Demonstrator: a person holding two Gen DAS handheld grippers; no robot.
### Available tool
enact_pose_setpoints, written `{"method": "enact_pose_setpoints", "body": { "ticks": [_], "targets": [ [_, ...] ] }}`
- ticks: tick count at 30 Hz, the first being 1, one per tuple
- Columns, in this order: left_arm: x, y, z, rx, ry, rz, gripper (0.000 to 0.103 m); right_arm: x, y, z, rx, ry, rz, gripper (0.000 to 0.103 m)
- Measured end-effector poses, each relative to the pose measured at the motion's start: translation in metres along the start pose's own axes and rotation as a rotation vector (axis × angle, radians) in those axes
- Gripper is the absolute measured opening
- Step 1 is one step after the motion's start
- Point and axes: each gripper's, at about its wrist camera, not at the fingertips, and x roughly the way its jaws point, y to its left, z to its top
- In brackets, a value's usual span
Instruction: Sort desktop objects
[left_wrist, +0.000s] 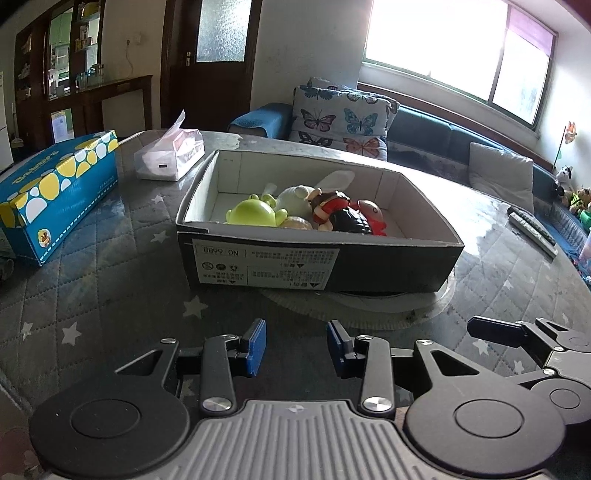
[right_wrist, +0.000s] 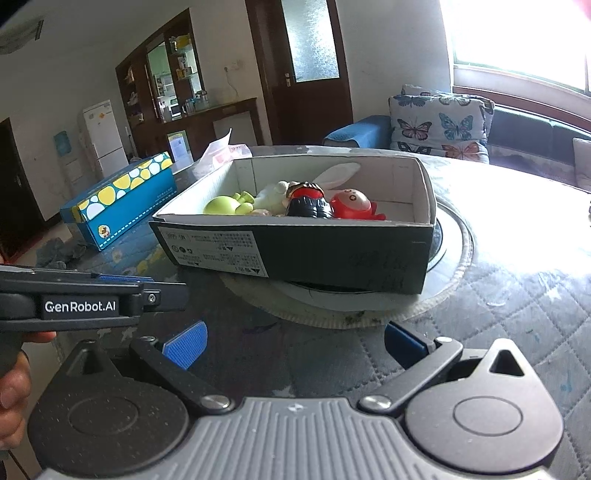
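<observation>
A: Start at the claws. The left gripper (left_wrist: 296, 347) hangs with its blue pads parted and nothing between them, only the quilted grey star-print table cover (left_wrist: 110, 295) below. The right gripper (right_wrist: 295, 343) is spread wider, also empty.

B: And the toys?

A: All inside the open black cardboard shoebox with white lining (left_wrist: 317, 258), which sits on a round white turntable (left_wrist: 369, 306) just ahead of both claws. From the left view: a lime-green rounded plastic figure (left_wrist: 255, 214) at the near left, a white soft-looking bunny toy (left_wrist: 295, 199) behind it, a doll in red and black (left_wrist: 332, 212) in the middle, and a red round-headed plastic figure (left_wrist: 371, 214) on the right. They lie touching one another in a heap.

B: How would they handle?

A: My guess is light, hollow plastic, smooth and a bit slippery on the rounded heads. The green one's body looks too broad and curved for a sure pinch; I'd take it by a narrower limb or across its neck. The bunny looks softer, and its long ear would give a grip.

B: Risks?

A: Lifting one may drag its neighbours. The box wall is thin card, so a claw pushing on it could shift the box on the turntable.

B: Beyond that?

A: A blue cardboard box with yellow and white dots (left_wrist: 55, 192) and a pink tissue pack (left_wrist: 170, 155) stand well left.
</observation>
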Motion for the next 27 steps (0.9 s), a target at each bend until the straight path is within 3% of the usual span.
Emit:
{"method": "enact_pose_setpoints", "body": {
  "ticks": [27],
  "targets": [
    [-0.0001,-0.0081,-0.0021,0.048,-0.004,0.046,0.039,0.0045,0.0043,-0.0029,0.009,0.014,-0.023,0.103]
  ]
}}
